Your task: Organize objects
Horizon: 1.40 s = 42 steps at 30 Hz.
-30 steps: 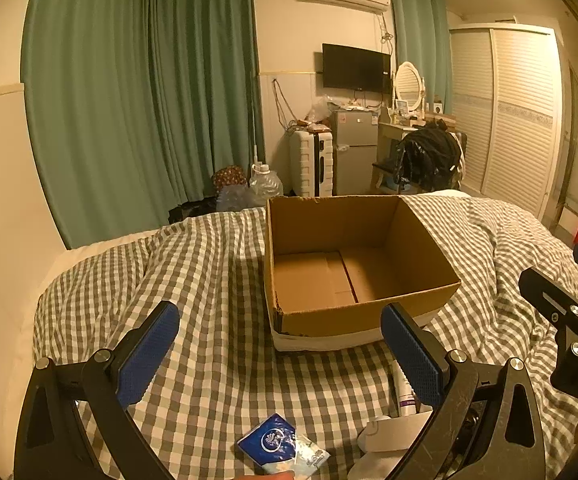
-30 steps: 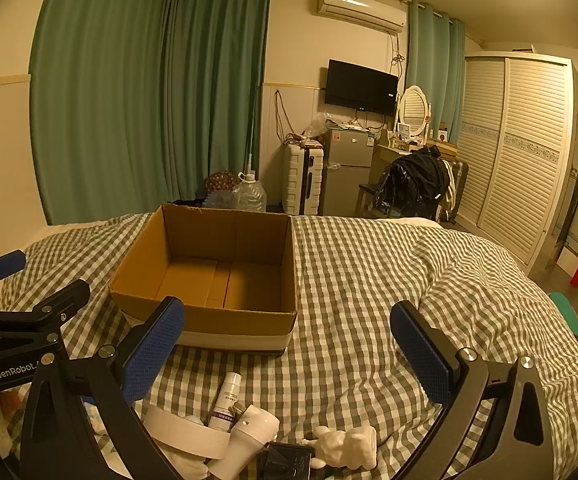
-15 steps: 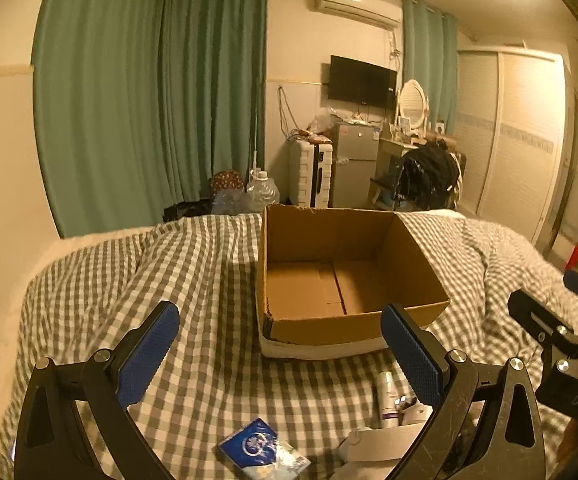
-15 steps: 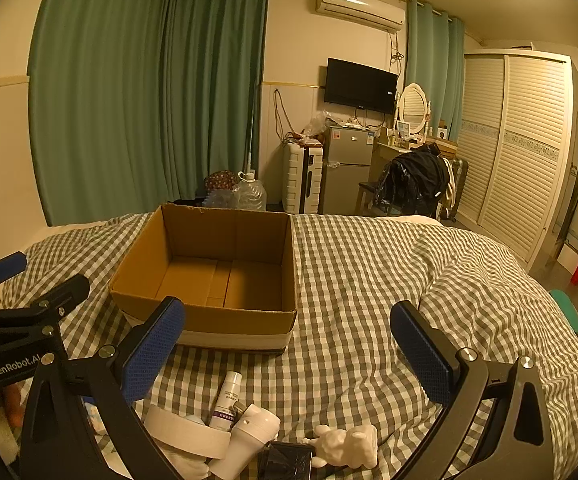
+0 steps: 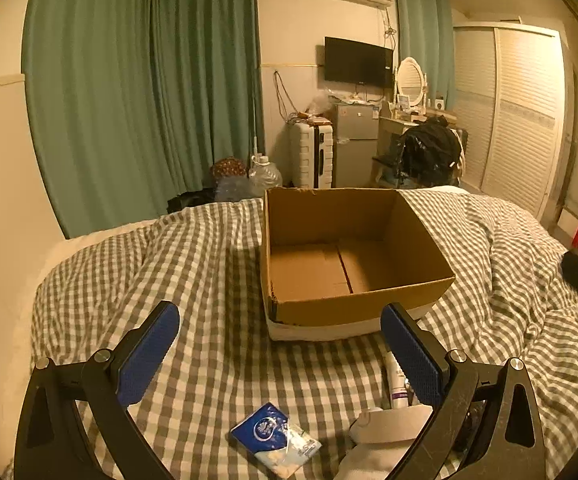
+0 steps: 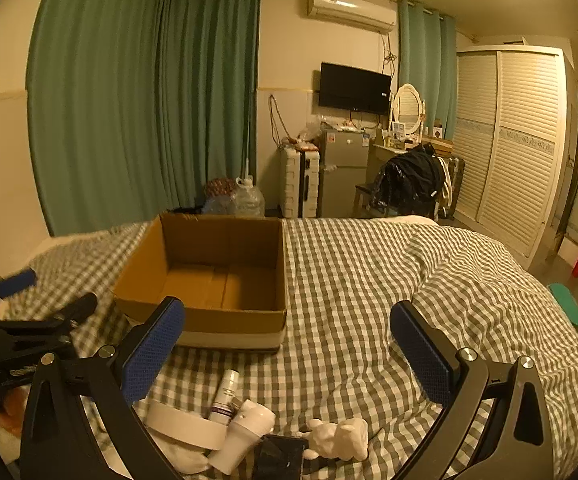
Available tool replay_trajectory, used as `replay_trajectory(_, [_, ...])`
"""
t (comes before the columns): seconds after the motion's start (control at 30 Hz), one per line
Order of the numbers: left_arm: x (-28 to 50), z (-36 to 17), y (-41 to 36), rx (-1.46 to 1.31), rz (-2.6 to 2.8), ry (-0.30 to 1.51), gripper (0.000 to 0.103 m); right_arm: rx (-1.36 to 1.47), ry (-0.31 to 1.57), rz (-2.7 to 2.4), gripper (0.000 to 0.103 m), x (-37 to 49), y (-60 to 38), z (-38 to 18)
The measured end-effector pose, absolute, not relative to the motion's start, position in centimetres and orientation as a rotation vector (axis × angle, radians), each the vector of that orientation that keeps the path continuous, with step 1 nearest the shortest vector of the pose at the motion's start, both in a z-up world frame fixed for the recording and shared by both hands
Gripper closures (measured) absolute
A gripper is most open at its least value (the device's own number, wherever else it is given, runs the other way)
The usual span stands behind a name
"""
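Observation:
An open, empty cardboard box (image 5: 353,256) (image 6: 213,276) sits on a grey checked bed cover (image 5: 209,280) (image 6: 369,280). Near me lie a blue and white packet (image 5: 275,442), a small white tube with a purple label (image 6: 225,398) (image 5: 396,380), a white band (image 6: 185,426), a white bottle (image 6: 245,436), a dark flat item (image 6: 281,458) and a white animal figure (image 6: 339,442). My left gripper (image 5: 279,354) hovers open above the packet, empty. My right gripper (image 6: 287,354) hovers open above the tube and figure, empty. The left gripper (image 6: 29,320) also shows at the right wrist view's left edge.
Green curtains (image 5: 145,92) hang behind the bed. Beyond the bed's far end stand a white suitcase (image 5: 313,154), a small fridge (image 5: 355,144), a chair draped with dark clothes (image 5: 429,156) and a louvred wardrobe (image 5: 521,120). Water jugs (image 5: 263,176) sit on the floor.
The left wrist view has pulled back and risen a little, so the box sits farther away and the packet shows more fully. In the right wrist view the left gripper shifted up slightly.

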State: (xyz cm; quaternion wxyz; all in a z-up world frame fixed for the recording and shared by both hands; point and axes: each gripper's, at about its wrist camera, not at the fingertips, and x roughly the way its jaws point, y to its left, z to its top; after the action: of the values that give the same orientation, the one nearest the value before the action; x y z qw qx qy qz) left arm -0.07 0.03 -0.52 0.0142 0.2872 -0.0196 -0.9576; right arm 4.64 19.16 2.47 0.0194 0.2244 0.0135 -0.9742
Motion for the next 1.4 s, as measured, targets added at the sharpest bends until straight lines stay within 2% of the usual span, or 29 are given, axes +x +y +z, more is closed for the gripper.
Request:
replay_trajectory(0.2, [2.0, -0.8, 0.8, 0.928, -2.979, -0.11, 0.0, 0.625, 0.063, -3.05, 0.0, 7.4, 19.4, 4.3])
replay_trajectory(0.4, [3.7, -2.7, 1.4, 1.039, -2.95, -0.137, 0.0, 0.77, 0.024, -3.029, 0.0, 8.8, 20.7, 3.8])
replay_trajectory(0.73, [5.1, -9.1, 4.7, 1.409, -2.951, -0.27, 0.0, 1.336, 0.079, -2.838, 0.0, 6.6, 21.1, -5.5])
replay_trajectory(0.9, [4.4, -12.3, 5.4, 1.548, -2.904, -0.304, 0.002, 1.493, 0.075, -2.71, 0.001, 5.7, 20.5, -10.2])
replay_trajectory(0.97, [4.0, -13.2, 5.4, 1.598, -2.889, -0.307, 0.009, 1.552, 0.073, -2.679, 0.005, 5.1, 20.5, -11.8])
replay_trajectory(1.03, [3.6, -14.2, 5.7, 1.672, -2.871, -0.306, 0.024, 1.589, 0.076, -2.653, 0.008, 4.6, 20.5, -12.8])
replay_trajectory(1.07, [3.5, -14.4, 5.7, 1.701, -2.87, -0.302, 0.028, 1.6, 0.088, -2.645, 0.01, 4.3, 20.4, -13.0])
replay_trajectory(1.13, [3.2, -14.9, 5.9, 1.752, -2.875, -0.302, 0.043, 1.611, 0.119, -2.634, 0.021, 3.9, 20.2, -13.5])
replay_trajectory(1.2, [3.2, -15.1, 6.0, 1.763, -2.884, -0.307, 0.049, 1.632, 0.122, -2.602, 0.038, 3.4, 19.9, -14.0])
replay_trajectory(1.23, [3.3, -15.1, 6.0, 1.764, -2.893, -0.299, 0.056, 1.647, 0.129, -2.593, 0.043, 3.1, 19.8, -14.5])
replay_trajectory(1.3, [3.4, -15.1, 5.8, 1.766, -2.902, -0.283, 0.059, 1.66, 0.128, -2.584, 0.055, 2.7, 19.6, -15.0])
replay_trajectory(1.4, [3.5, -14.8, 5.4, 1.765, -2.907, -0.267, 0.066, 1.631, 0.118, -2.614, 0.055, 2.8, 19.8, -14.7])
